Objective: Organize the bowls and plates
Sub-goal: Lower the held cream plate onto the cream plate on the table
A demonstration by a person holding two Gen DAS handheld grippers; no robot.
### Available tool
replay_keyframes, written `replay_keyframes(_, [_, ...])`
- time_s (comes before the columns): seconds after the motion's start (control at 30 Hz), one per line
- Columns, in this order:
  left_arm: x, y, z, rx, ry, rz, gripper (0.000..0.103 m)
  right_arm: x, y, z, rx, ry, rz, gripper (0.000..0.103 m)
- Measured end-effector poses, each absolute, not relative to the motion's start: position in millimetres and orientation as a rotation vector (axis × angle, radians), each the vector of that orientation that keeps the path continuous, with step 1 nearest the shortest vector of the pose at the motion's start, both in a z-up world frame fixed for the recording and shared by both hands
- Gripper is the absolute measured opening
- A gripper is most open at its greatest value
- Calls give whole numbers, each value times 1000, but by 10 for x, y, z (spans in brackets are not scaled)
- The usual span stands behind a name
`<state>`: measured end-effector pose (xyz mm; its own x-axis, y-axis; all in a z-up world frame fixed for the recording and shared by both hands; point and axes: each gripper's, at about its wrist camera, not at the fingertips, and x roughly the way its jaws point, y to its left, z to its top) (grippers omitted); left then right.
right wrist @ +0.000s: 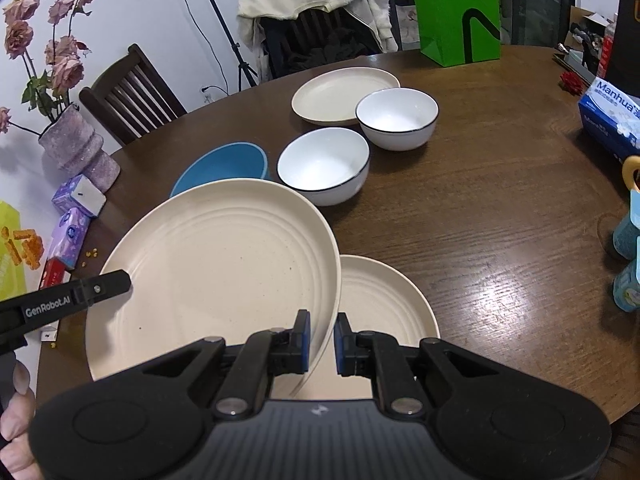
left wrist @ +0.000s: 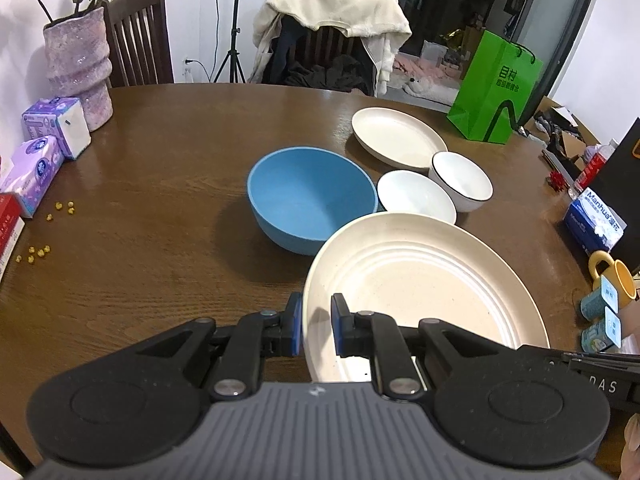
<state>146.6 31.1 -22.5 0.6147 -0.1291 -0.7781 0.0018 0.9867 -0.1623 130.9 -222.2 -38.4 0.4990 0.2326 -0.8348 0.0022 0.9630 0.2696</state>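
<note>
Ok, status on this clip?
Left tongs and right tongs shut on cream plate rim. Second plate below it. Nothing in the way.

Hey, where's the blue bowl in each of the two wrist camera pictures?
Left wrist: blue bowl sits centre, fully visible, left of two white bowls.
Right wrist: blue bowl left of centre, mostly hidden behind the held plate.
Shared landmark: green bag.

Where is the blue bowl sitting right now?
The blue bowl sits mid-table in the left wrist view, left of the two white bowls, just behind the held cream plate.
</note>
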Motion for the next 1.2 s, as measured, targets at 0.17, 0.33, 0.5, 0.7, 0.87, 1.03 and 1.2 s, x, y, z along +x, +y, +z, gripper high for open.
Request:
replay_keyframes(0.17, [1441,255,-276,-142,914,-86,15,1257,-2291,-430,250,1048,129,12])
replay_keyframes(0.33, [1418,186,-345,-138,926,-95,15,1212,-2364,-493,256,1054,121,12])
replay_keyframes(0.5, [1426,120,-432,-131,942,-104,15,1173,-2437,-584,258,1066,112,12])
replay_keyframes(0.7, [1433,8,-536,-119,956,-120,15,1136,-2532,-683,260,1078,97,12])
replay_keyframes(0.87, [1438,-75,-640,-108,969,-136,15,1105,-2589,-753,253,1083,85,12])
replay_keyframes(1.03, [1444,-148,-732,-94,980,-143,15,1088,-2634,-827,244,1089,74,12])
replay_keyframes(1.2, [1456,-184,-824,-78,990,-147,15,1089,-2663,-897,235,1097,69,12])
